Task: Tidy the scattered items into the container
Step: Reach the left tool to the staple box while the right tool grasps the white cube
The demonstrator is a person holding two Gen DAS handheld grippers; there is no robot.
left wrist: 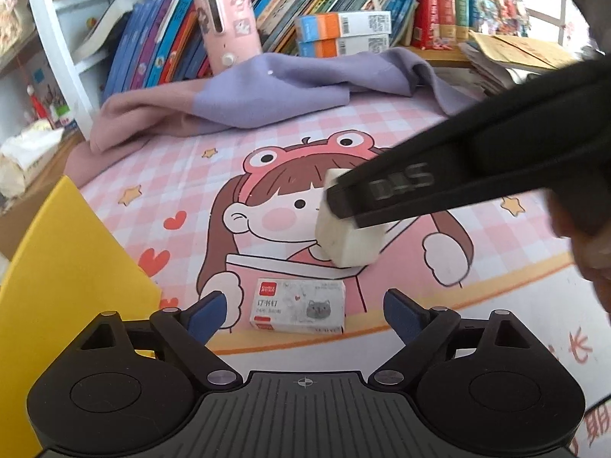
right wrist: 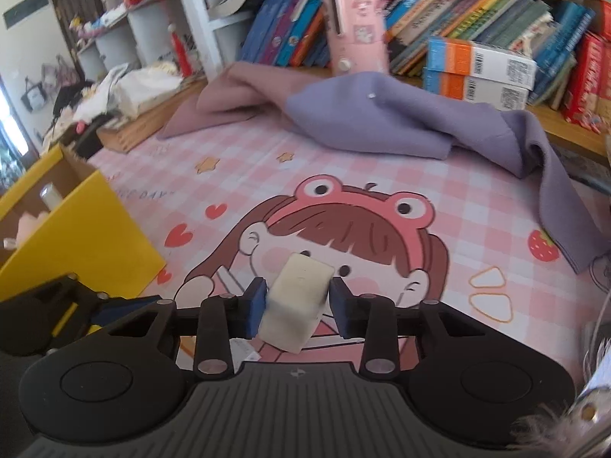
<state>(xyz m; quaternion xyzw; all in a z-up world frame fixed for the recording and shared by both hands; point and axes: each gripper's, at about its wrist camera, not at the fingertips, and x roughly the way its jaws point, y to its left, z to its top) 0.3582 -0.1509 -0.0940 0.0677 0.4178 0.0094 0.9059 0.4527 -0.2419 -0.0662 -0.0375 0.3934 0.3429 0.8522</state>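
My right gripper (right wrist: 296, 301) is shut on a white eraser block (right wrist: 296, 301) and holds it above the pink cartoon mat (right wrist: 382, 175). The same eraser (left wrist: 345, 236) shows in the left wrist view, pinched by the right gripper (left wrist: 343, 206) coming in from the right. My left gripper (left wrist: 305, 311) is open, its blue pads either side of a small box of staples (left wrist: 299, 311) lying on the mat. The yellow container (right wrist: 88, 229) stands at the left; its wall (left wrist: 65, 267) is close to my left gripper.
A purple and mauve cloth (right wrist: 382, 114) lies bunched at the back of the mat. Behind it are a pink cylinder holder (right wrist: 357, 26), stacked boxes (right wrist: 477, 72) and a row of books. Two yellow rubber bands (right wrist: 490, 294) lie at the right.
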